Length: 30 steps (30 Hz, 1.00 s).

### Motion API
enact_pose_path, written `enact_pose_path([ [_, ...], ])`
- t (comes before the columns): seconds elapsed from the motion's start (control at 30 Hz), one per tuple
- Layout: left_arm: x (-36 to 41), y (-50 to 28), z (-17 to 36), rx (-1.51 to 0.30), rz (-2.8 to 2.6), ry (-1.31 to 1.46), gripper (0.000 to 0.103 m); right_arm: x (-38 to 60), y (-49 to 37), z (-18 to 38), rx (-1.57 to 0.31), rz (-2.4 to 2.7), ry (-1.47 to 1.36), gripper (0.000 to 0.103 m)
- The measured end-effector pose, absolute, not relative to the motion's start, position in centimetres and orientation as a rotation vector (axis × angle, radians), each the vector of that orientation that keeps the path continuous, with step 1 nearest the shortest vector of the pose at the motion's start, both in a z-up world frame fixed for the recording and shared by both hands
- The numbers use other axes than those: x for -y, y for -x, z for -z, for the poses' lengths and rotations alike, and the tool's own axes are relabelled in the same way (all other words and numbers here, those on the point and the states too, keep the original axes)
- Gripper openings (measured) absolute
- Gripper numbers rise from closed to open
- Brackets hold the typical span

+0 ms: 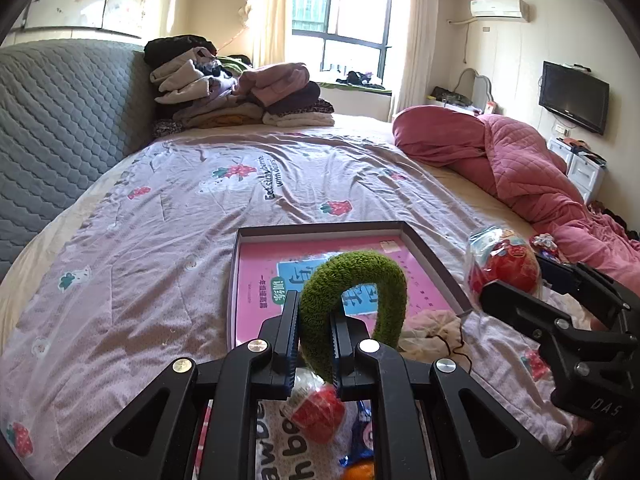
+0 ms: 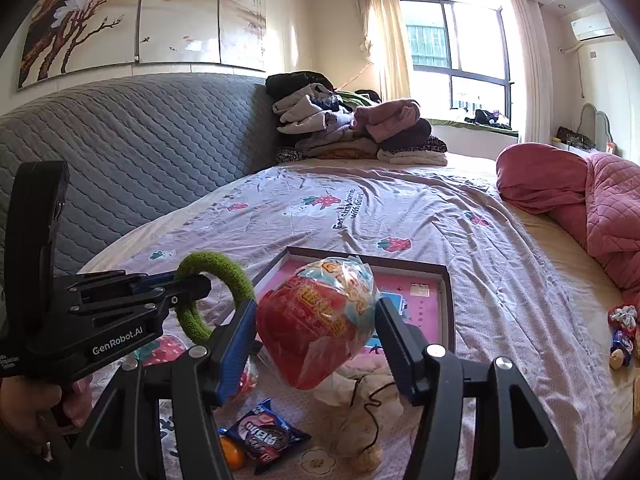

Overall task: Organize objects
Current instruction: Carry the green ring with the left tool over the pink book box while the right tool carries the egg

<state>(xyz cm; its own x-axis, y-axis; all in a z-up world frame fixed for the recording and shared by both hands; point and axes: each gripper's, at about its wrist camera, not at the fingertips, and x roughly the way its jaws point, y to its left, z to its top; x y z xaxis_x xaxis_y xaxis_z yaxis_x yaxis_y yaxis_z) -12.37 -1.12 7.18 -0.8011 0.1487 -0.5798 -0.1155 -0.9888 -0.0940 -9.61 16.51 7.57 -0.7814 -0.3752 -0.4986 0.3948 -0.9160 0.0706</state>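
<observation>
My left gripper (image 1: 316, 332) is shut on a fuzzy green ring (image 1: 356, 300), lifted over the bed; the right wrist view shows the same gripper (image 2: 200, 286) and ring (image 2: 216, 280) at the left. My right gripper (image 2: 316, 324) is shut on a red ball wrapped in clear plastic (image 2: 316, 320), held above the bed; in the left wrist view that ball (image 1: 504, 264) hangs at the right. Ahead of both lies a dark-rimmed shallow box (image 1: 436, 256) holding a pink book (image 1: 264, 280); the box (image 2: 448, 300) also sits behind the red ball.
Loose on the bedspread below: a snack packet (image 2: 268, 436), an orange piece (image 2: 234, 454), a beige cloth pouch with a dark string (image 2: 360, 408), another red wrapped item (image 1: 316, 412). A pink quilt (image 1: 520, 168) lies right, folded clothes (image 1: 240, 92) at the back, small toys (image 2: 622, 332) far right.
</observation>
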Motion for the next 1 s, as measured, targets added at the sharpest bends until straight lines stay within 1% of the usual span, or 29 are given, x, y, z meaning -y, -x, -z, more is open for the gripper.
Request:
enact_pose_path([
  [0.43, 1.6, 17.0, -5.9, 0.111, -2.863, 0.943, 0.013, -18.0, 14.9, -7.9, -0.102, 2.699, -0.737, 0.06],
  [0.67, 1.8, 19.5, -4.4, 0.129, -2.852, 0.981, 0.013, -18.7, 17.3, -6.4, -0.093, 2.699, -0.786, 0.06],
  [1.0, 2.1, 23.1, -2.3, 0.166, -2.834, 1.044, 0.013, -18.7, 20.0, -3.8, -0.126, 2.682, -0.873, 0.06],
])
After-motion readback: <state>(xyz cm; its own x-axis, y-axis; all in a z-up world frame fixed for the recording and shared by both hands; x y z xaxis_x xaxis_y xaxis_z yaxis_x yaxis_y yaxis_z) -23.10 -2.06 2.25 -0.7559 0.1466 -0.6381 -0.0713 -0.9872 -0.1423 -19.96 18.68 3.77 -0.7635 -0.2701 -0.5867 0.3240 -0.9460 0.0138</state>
